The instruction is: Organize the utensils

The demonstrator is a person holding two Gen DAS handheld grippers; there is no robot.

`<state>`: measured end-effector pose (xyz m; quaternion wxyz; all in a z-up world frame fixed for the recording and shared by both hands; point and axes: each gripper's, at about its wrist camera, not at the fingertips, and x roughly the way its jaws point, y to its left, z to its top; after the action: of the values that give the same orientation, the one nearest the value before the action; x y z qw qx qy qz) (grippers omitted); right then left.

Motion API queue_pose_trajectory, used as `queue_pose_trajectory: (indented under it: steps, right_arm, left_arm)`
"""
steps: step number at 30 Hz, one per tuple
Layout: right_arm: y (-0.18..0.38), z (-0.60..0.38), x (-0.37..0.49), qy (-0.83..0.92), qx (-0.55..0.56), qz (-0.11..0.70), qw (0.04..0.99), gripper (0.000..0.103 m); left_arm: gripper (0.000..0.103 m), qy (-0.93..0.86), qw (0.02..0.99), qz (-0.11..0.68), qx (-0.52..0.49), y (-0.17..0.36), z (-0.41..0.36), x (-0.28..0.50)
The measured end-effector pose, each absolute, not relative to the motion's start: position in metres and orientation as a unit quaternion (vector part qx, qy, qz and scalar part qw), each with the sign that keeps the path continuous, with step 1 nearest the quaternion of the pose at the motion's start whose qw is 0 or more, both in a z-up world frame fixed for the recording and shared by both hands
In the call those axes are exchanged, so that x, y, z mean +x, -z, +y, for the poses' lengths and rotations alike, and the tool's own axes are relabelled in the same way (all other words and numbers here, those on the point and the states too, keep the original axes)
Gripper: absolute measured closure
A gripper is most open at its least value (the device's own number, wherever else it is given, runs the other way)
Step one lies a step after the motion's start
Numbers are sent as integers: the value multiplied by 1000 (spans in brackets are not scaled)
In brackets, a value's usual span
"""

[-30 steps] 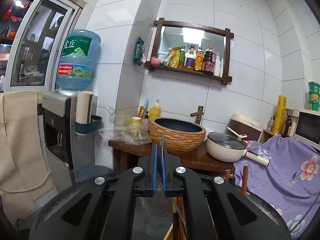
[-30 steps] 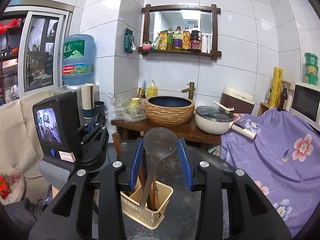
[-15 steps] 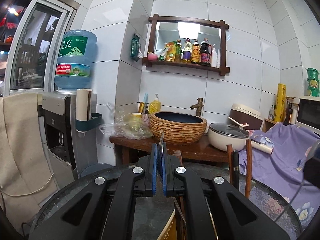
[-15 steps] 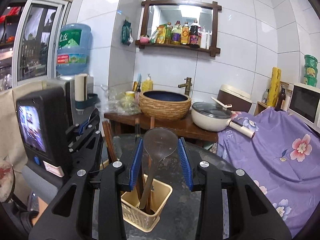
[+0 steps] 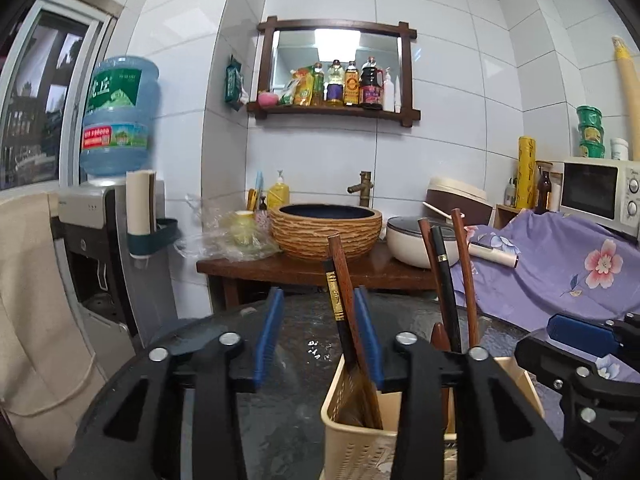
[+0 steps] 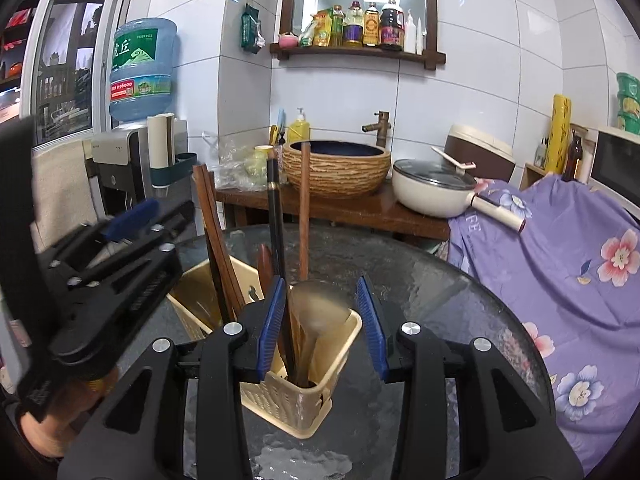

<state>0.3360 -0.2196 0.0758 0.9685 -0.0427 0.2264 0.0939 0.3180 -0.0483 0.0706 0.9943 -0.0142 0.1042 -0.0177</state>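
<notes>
surface: round dark glass table, textured top, wet-looking patches near the front edge.
room: white-tiled kitchen corner; wooden counter behind the table carries a woven-look basin with a brass tap; cream lidded pan sits just right of the basin.
wall: wood-framed mirror shelf with a row of bottles; water dispenser with a blue jug at the left; purple floral cloth draped at the right; microwave at the far right.
holder: one beige perforated utensil caddy on the table, two compartments visible.
utensils, near compartment: ladle bowl-up, plus dark handles; exact count is hard to tell.
utensils, standing: right wrist view shows one black handle, one brown stick, and a brown chopstick pair leaning left in the far compartment.
left view count: three upright handles at the right, one gold-banded pair between the fingers.
left gripper: jaws wide apart, gripping nothing; the gold-banded pair stands in the gap near the right finger, contact unclear.
right gripper: jaws wide apart, straddling the caddy's near compartment, ladle bowl between the pads, not clamped.
</notes>
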Motion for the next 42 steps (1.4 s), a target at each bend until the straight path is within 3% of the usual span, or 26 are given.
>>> queue_pose_trajectory:
  steps: [2,7,14,17,20,23,32,34,42]
  right_arm:
    - [-71,-220,335,-95,-39,229,968,52]
    - [-64,-226,329,-95,-25,229,968,52]
    - [-60,-225,307,-94,-30,224,970,48]
    - [-59,-225,290,-79,-43,218,972,36]
    - [-61,-226,271,-82,-44,209,973,35]
    - [-59,-225,253,-83,-46,207,974,26]
    - [-40,-230,199,-95,-36,208,973,21]
    - [-34,-232,187,-98,-33,208,973,15]
    - [-9,-236,132,-110,-30,191,975,8]
  left_arm:
    - [59,27,994,109,-13,-70,-47,315]
    - [52,35,993,111,-25,-67,-38,303]
    - [32,48,990,130,-22,-62,-31,283]
    - [22,56,987,149,-22,-61,-27,271]
    - [13,64,984,167,-19,-60,-23,259]
    - [7,71,980,184,-9,-57,-22,244]
    - [7,89,969,229,7,-34,-17,197]
    - [7,91,967,238,7,-27,-17,188]
    - [7,96,954,285,-10,3,-9,156]
